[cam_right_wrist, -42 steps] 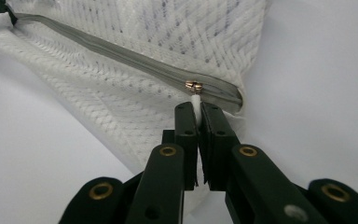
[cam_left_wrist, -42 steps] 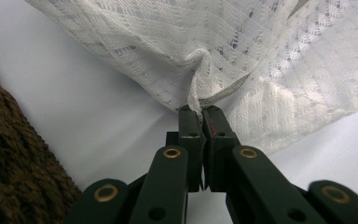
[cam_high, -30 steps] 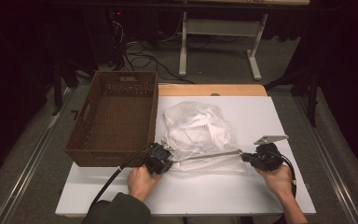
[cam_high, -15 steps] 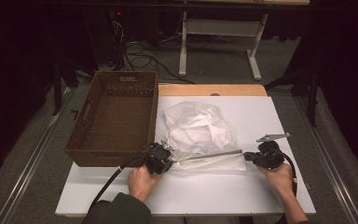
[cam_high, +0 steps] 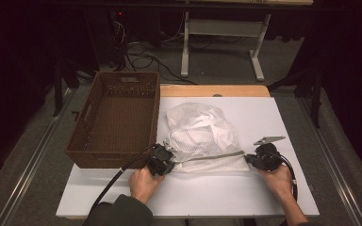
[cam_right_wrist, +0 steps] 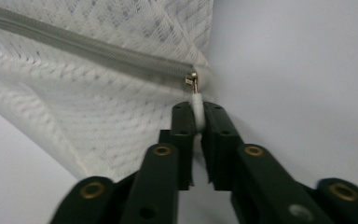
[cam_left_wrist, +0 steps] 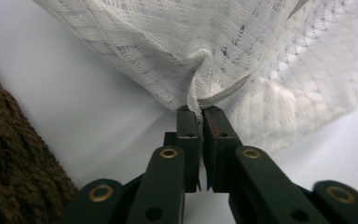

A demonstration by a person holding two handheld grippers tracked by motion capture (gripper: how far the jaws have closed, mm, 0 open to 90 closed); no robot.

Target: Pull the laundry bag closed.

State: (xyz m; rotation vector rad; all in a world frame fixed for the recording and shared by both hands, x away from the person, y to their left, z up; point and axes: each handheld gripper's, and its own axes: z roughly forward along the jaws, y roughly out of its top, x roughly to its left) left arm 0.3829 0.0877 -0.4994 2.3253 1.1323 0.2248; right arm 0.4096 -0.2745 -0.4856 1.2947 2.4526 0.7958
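1. A white mesh laundry bag (cam_high: 201, 136) is being kept on the white table (cam_high: 283, 197), just beside a brown wicker basket (cam_high: 118, 117).
2. The bag is being shown as bulging and crumpled at its far part and flatter along its near edge, with folded white contents dimly seen through the netting.
3. A grey zipper (cam_high: 209, 156) is being stretched taut along that near edge.
4. A bunched corner of the mesh (cam_left_wrist: 200, 91) is being pinched by the left gripper (cam_left_wrist: 199, 112), its jaws clamped on the fabric.
5. The white zipper pull (cam_right_wrist: 196, 103) is being clamped by the right gripper (cam_right_wrist: 196, 109) at the bag's other corner.
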